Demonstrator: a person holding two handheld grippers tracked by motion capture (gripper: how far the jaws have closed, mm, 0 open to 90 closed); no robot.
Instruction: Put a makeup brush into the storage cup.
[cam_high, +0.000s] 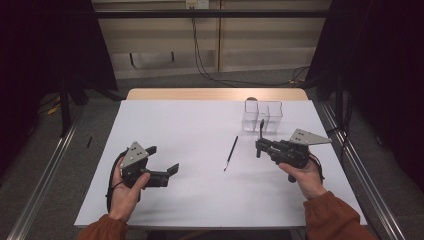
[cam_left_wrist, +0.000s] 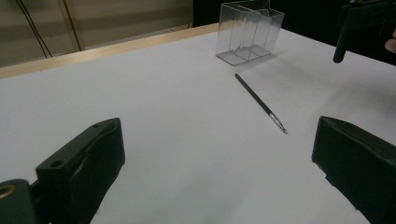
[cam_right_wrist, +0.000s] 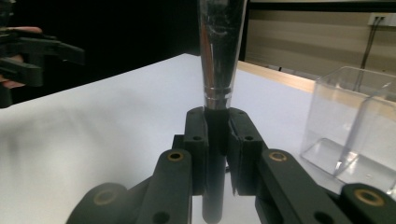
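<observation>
Gripping a tapered, metal-collared brush, clear ribbed box

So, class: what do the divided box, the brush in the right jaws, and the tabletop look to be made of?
Box: clear, glossy, probably acrylic; the table shows through it.
Brush: dark handle, shiny metal-looking ferrule, bristles under a clear sleeve.
Tabletop: matte white sheet, pale wood-like far edge.

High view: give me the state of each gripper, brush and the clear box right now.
Left hand-held gripper: open, nothing between its jaws.
Right hand-held gripper: shut on the thick brush, held upright.
Thin brush: lying flat on the table, untouched.
Clear divided box: upright, looks empty.
</observation>
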